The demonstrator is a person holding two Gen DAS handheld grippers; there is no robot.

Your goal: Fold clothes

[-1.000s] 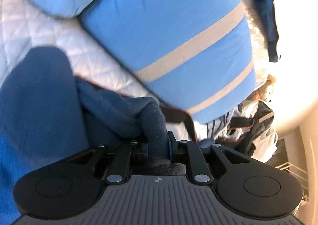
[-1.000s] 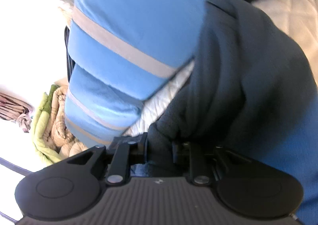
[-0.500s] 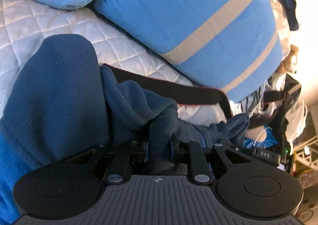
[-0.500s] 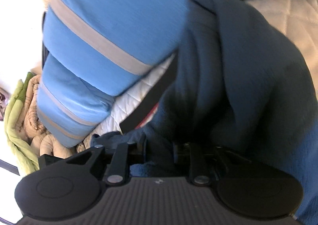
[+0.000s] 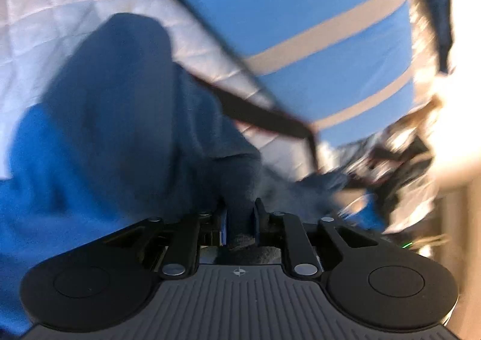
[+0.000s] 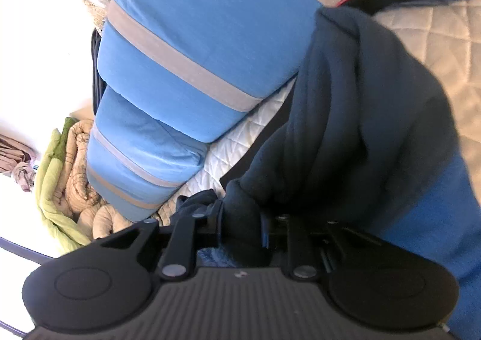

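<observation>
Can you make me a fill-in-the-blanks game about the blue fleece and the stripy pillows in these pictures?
1. The left gripper is pinching a fold of dark ____ fleece garment.
2. The big light blue pillow has ____ stripes.
3. The white bed cover is stitched in a ____ pattern.
4. The right gripper is ____ on the fleece too.

Missing words: blue; grey; diamond; shut

A dark navy fleece garment (image 5: pixel 126 117) with a brighter blue panel lies bunched on the quilting, rising ahead of both claws. One thick fold sits pinched between the left claw's (image 5: pixel 240 217) pads; another bunched fold (image 6: pixel 240 214) is clamped in the right claw (image 6: pixel 242 229).
</observation>
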